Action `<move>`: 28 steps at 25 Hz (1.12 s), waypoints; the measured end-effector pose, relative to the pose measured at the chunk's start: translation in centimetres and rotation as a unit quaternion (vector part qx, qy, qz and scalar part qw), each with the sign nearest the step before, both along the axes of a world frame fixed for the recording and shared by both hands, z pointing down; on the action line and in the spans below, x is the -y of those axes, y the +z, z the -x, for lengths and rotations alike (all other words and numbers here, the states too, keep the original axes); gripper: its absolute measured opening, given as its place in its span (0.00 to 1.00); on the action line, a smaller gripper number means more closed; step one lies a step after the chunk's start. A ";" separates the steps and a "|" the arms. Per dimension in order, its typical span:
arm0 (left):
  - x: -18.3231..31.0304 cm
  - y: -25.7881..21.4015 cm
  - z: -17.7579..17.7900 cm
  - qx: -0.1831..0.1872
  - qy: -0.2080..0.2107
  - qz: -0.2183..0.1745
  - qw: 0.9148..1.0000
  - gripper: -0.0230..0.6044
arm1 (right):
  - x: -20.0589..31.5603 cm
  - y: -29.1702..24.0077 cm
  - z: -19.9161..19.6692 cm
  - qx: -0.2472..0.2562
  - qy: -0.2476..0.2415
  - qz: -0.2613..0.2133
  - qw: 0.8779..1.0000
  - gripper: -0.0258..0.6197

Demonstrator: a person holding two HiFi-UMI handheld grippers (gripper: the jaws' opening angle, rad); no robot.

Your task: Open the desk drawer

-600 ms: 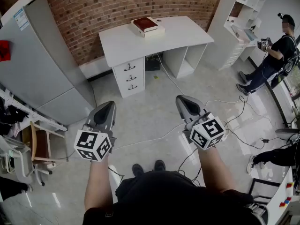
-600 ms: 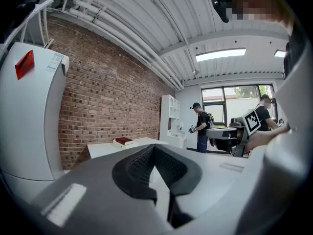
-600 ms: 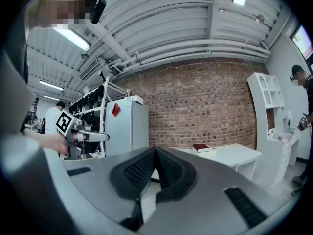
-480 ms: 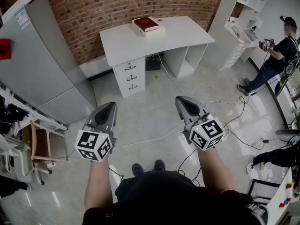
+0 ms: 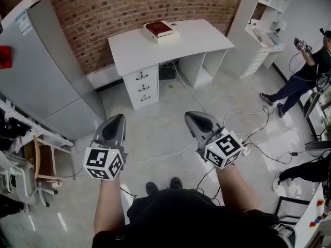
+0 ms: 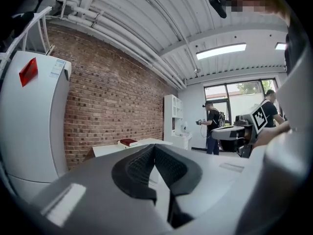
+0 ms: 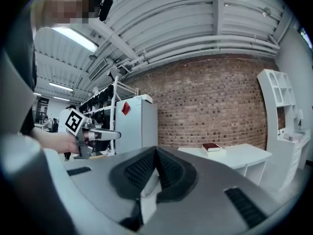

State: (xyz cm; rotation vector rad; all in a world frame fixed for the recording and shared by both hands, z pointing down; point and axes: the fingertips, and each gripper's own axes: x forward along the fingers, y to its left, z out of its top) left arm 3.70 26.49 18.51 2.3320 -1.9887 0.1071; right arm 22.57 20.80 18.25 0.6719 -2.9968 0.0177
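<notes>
A white desk (image 5: 134,48) stands against the brick wall, far ahead of me. Its drawer stack (image 5: 143,87) holds three closed drawers with dark handles. On the desktop lies a red book (image 5: 159,29) on a white box. My left gripper (image 5: 117,119) and right gripper (image 5: 191,117) hover side by side over the floor, well short of the desk, both shut and empty. The desk (image 7: 244,156) and book (image 7: 211,147) show small in the right gripper view; the left gripper view catches the desk (image 6: 115,148) past its closed jaws.
A grey fridge (image 5: 41,71) stands left of the desk. A white shelf unit (image 5: 264,19) stands at the right. Cables (image 5: 248,133) trail across the floor. A person (image 5: 302,68) stands at the far right. A chair and rack (image 5: 36,159) crowd the left.
The right gripper has shifted left and slightly forward. The person at the right has raised a device and moved further right. The left gripper has hardly moved.
</notes>
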 end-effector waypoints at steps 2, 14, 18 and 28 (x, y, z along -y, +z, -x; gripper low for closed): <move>0.0 -0.2 -0.3 0.002 0.007 -0.003 1.000 0.05 | -0.1 0.0 0.0 -0.004 -0.001 -0.002 1.000 0.05; -0.1 0.7 -0.3 -0.023 0.018 0.014 0.999 0.31 | 1.2 0.7 -1.9 -0.002 0.026 0.014 1.000 0.08; 0.2 1.4 -0.3 -0.030 0.021 0.027 0.999 0.37 | 1.9 1.0 -2.8 0.012 0.036 0.026 0.999 0.29; 2.2 1.4 -3.7 -0.037 0.017 0.025 0.999 0.53 | 4.8 1.3 -8.8 0.030 0.092 0.037 0.995 0.47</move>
